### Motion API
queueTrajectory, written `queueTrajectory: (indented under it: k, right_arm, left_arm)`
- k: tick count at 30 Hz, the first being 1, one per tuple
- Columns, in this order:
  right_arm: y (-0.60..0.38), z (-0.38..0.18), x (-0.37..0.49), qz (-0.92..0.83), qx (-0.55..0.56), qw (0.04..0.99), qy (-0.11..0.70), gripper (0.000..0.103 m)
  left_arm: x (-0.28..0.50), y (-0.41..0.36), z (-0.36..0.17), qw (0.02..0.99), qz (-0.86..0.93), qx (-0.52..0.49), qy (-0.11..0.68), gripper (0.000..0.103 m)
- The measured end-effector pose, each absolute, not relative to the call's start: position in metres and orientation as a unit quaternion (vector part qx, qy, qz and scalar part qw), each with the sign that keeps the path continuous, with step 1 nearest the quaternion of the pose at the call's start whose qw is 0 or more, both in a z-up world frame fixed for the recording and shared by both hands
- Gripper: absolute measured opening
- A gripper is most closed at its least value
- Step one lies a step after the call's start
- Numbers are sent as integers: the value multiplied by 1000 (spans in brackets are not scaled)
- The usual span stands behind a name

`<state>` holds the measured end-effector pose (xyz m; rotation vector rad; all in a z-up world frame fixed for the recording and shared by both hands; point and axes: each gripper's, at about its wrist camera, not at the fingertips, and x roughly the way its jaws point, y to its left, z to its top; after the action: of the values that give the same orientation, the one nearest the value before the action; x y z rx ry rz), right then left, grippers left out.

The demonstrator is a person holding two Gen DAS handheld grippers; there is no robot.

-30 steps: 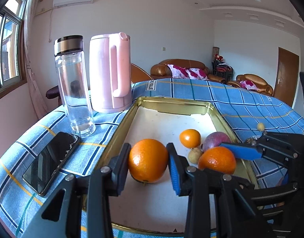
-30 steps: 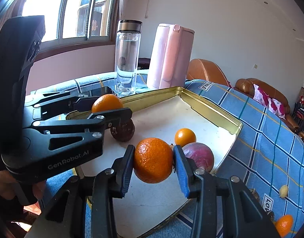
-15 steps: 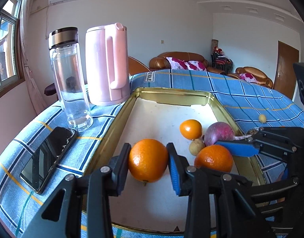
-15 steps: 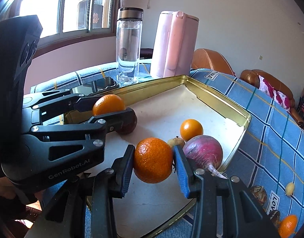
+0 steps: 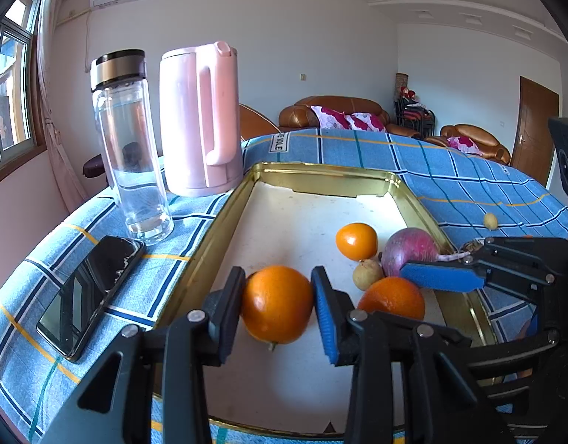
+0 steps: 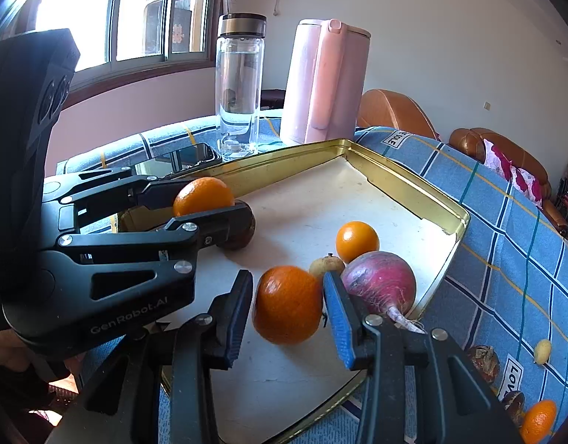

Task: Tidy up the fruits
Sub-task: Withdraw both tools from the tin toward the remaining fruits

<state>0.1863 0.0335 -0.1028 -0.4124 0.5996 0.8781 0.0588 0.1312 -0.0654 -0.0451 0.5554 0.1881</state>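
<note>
Both claws clenched, left claw (image 5: 277, 305) on one orange (image 5: 277, 303), right claw (image 6: 288, 305) on another orange (image 6: 287, 304), over the gold tray (image 5: 321, 177); lower each gently beside the radish (image 6: 380, 283) before releasing.

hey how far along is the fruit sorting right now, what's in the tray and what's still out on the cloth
Partly done. The gold metal tray already holds a small orange tangerine, a purple-red radish and a small tan fruit. In hand: the left gripper and right gripper each clamp an orange above the tray. Left on the blue checked cloth: a small yellow fruit, another orange and brown ones.
</note>
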Motion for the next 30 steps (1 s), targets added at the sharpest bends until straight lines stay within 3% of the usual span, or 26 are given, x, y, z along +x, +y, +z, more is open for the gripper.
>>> queueTrajectory:
  k: [4, 6, 8, 9, 11, 16, 18, 30]
  right_arm:
    - [33, -103, 186, 413, -195, 843, 284, 43]
    - [33, -103, 186, 412, -195, 844, 283, 45]
    - [32, -102, 186, 406, -194, 848, 280, 60]
    - [31, -101, 186, 405, -192, 850, 277, 63]
    - [26, -97, 182, 403, -188, 857, 260, 65]
    - [5, -92, 175, 378, -193, 875, 233, 65]
    - [-11, -89, 178, 363, -186, 884, 230, 65]
    - [-147, -71, 214, 203, -132, 939, 244, 65]
  left_arm:
    - [59, 129, -65, 958, 90, -18, 272, 40]
    - [57, 128, -63, 958, 95, -17, 270, 51]
    - [55, 128, -60, 960, 99, -18, 262, 64]
    - [53, 128, -58, 961, 104, -19, 257, 70]
    - [49, 128, -53, 963, 106, -26, 245, 77]
    - [39, 122, -33, 972, 100, -38, 207, 81]
    - [36, 114, -25, 976, 98, -39, 193, 90]
    - [64, 15, -12, 982, -1, 5, 187, 91]
